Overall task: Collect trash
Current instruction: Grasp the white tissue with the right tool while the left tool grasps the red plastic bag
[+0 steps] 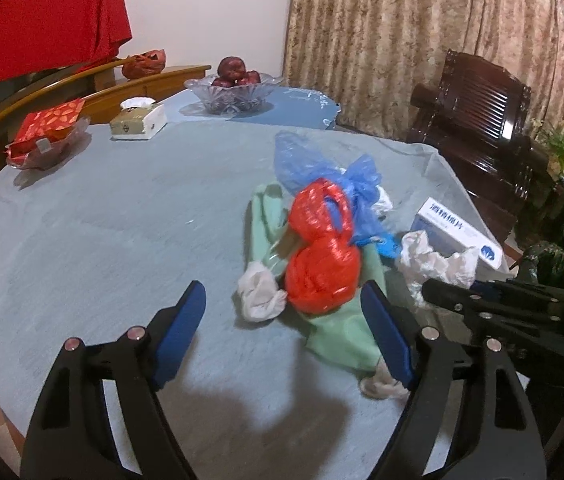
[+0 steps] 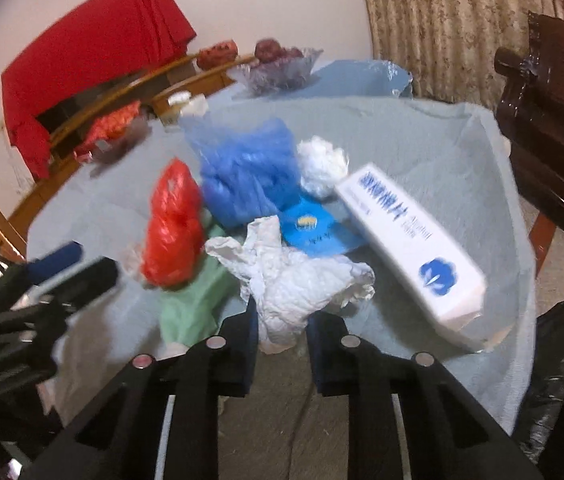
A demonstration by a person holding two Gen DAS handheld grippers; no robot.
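Blue-clothed desk [image 1: 82,220] bearing a trash pile. Right tool [image 2: 282,330] pinches a crumpled white paper towel [image 2: 297,280] at the pile's near edge; lift it straight up, clear of the white box [image 2: 413,240]. Left tool [image 1: 282,336] hovers wide open, empty, near the red bag [image 1: 321,256].

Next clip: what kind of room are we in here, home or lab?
Most likely a home dining or living room: a cloth-covered table with a glass fruit bowl and tissue box, heavy curtains behind, and a dark carved wooden chair beside it.
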